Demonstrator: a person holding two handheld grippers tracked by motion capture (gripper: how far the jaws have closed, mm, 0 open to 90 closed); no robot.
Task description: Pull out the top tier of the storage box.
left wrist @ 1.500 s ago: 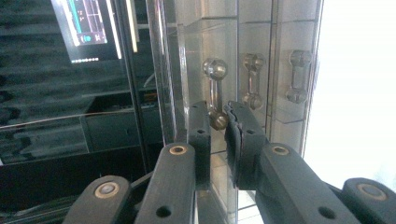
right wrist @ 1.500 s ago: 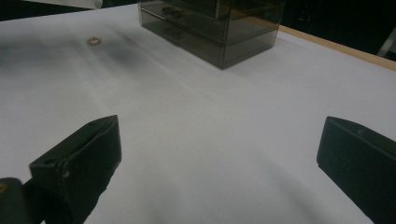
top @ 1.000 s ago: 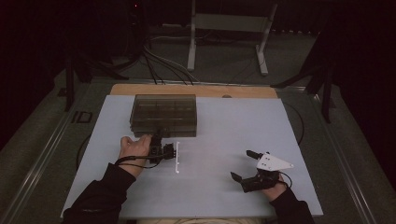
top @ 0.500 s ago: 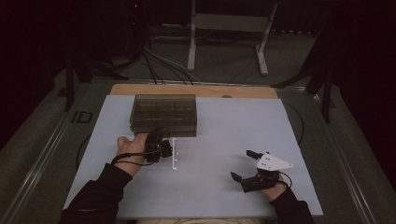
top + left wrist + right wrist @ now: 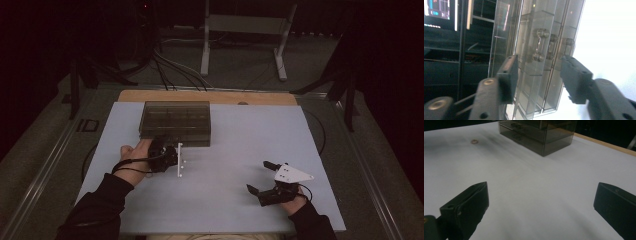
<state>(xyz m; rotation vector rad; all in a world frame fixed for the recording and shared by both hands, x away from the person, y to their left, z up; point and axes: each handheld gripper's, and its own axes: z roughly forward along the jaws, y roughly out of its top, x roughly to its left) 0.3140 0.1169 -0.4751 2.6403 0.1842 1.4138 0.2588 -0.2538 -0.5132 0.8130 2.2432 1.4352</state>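
A smoky clear drawer box stands at the back left of the white table top. My left gripper is turned on its side right at the box's front. In the left gripper view its jaws have just been opening; they stand apart on either side of the drawer fronts, touching nothing, with the small clear handles just past the tips. My right gripper rests at the front right, wide open and empty. It faces the distant box.
A small metal ring lies on the white top to the left of the box in the right gripper view. A wooden strip edges the table's far side. Cables and a metal stand are on the floor beyond.
The left hand has shifted slightly left and up by the box front, and its jaws have parted. The right gripper has stayed put.
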